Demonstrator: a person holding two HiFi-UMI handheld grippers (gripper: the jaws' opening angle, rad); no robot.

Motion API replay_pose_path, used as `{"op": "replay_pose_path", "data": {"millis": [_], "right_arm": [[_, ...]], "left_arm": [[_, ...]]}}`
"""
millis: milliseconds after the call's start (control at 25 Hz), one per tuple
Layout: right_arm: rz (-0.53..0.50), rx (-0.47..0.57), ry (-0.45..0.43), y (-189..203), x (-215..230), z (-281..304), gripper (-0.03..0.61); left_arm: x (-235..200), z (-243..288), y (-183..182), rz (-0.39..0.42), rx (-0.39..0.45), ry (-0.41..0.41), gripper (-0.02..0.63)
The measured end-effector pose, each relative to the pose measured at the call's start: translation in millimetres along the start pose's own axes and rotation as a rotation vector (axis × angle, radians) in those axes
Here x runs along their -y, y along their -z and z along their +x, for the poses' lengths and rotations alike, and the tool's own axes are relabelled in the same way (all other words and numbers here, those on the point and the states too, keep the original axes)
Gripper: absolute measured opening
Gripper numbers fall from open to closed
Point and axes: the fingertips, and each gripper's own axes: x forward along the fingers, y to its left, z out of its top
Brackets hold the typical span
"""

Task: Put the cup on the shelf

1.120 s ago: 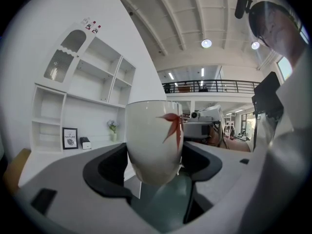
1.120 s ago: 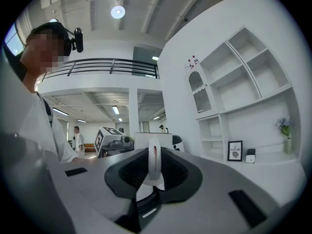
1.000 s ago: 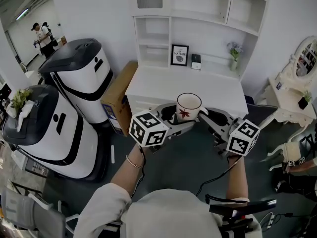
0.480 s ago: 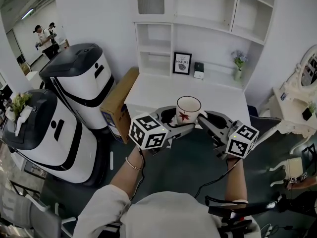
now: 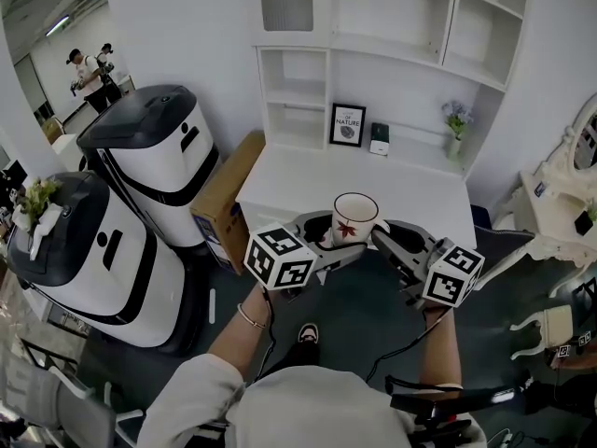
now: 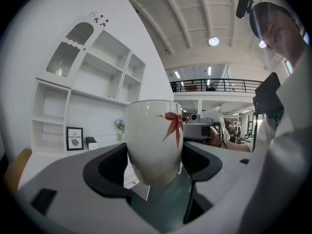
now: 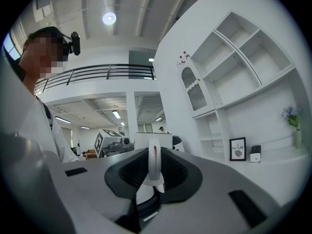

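The left gripper clamps the cup by its body, the right gripper by its handle. Carry it upright to the shelf

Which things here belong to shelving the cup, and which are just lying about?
Job: cup, held by left gripper and right gripper; shelf.
Lying about: framed picture, flower vase, cardboard box.
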Motion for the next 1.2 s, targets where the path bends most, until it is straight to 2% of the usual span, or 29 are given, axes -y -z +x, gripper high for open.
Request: {"op": "replay_pose_path", "data": {"millis": [320,1200], "right_arm": [[-0.063,-0.027,0.011,1,25,13,0.075],[-0.083,-0.037,0.088,-39,193,85,0.075]], "left_arm": [[-26,16,2,0.011,0.008,0.026,0.344],[-182,112,-46,0.018,0.056,0.094,0.344]]}}
